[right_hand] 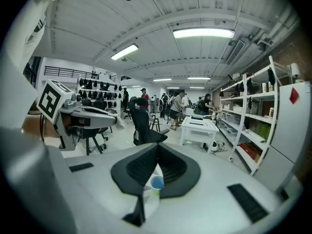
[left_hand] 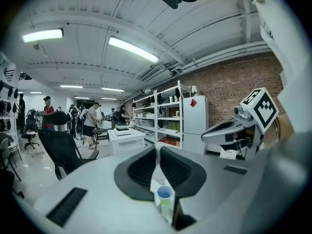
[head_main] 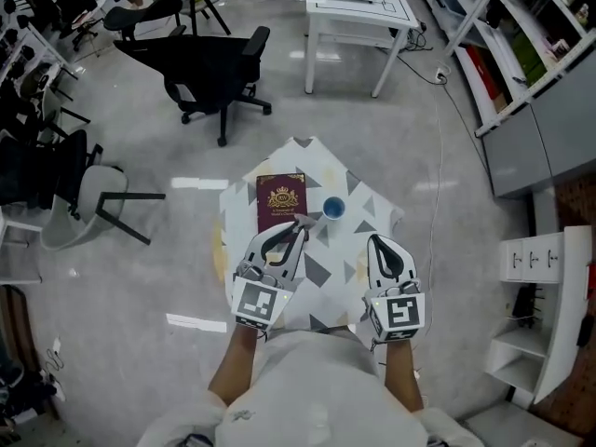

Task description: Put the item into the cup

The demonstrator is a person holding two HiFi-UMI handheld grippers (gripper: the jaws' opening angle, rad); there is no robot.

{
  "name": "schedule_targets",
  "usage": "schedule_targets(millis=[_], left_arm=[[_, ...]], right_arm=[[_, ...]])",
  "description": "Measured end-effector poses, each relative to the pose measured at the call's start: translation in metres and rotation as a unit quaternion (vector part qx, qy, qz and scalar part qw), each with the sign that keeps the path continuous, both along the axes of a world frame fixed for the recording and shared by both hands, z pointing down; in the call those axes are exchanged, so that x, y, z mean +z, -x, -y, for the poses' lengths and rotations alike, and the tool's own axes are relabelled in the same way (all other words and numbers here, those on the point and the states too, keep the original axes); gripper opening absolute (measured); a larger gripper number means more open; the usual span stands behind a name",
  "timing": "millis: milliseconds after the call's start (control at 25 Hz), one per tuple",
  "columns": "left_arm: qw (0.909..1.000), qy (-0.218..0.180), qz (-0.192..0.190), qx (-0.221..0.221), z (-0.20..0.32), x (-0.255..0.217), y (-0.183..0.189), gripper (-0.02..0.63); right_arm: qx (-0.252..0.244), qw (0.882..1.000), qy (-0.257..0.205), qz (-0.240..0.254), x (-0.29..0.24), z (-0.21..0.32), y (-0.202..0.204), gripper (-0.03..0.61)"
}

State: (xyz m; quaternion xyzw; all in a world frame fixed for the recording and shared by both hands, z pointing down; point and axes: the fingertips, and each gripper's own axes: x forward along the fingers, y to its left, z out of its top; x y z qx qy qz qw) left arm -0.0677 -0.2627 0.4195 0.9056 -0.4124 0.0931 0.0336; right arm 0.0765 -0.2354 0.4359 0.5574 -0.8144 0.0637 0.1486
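A small blue cup [head_main: 333,208] stands upright on a little table with a grey-and-white patterned cloth [head_main: 371,209]. My left gripper [head_main: 300,222] is just left of the cup, over the lower edge of a maroon booklet [head_main: 280,199]. It is shut on a small pale item at its tips. My right gripper [head_main: 372,240] is shut and empty, nearer to me and right of the cup. The cup [left_hand: 165,193] shows below the closed jaws in the left gripper view. It also shows as the same cup [right_hand: 156,182] in the right gripper view. What the item is cannot be made out.
A black office chair [head_main: 219,68] and a white table [head_main: 358,12] stand beyond the little table. A grey chair [head_main: 93,203] is at the left. Shelving [head_main: 521,54] and a white cabinet [head_main: 540,296] line the right side. People stand far back in the room.
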Motion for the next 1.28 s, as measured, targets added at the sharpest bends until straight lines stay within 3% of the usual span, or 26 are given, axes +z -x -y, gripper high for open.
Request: schedule_targets(millis=[440, 720, 1280], left_arm=[[0.9992, 0.011, -0.024, 0.030, 0.013, 0.022, 0.009, 0.035], [0.9994, 0.024, -0.022, 0.015, 0.022, 0.039, 0.006, 0.035], [0.9968, 0.078, 0.009, -0.017, 0.042, 0.102, -0.039, 0.035]], right_arm=[[0.035, 0.999, 0.018, -0.025, 0.020, -0.004, 0.012, 0.006], [0.019, 0.999, 0.029, -0.015, 0.039, 0.012, 0.013, 0.006], [-0.031, 0.997, 0.074, 0.011, 0.093, 0.040, -0.012, 0.006]])
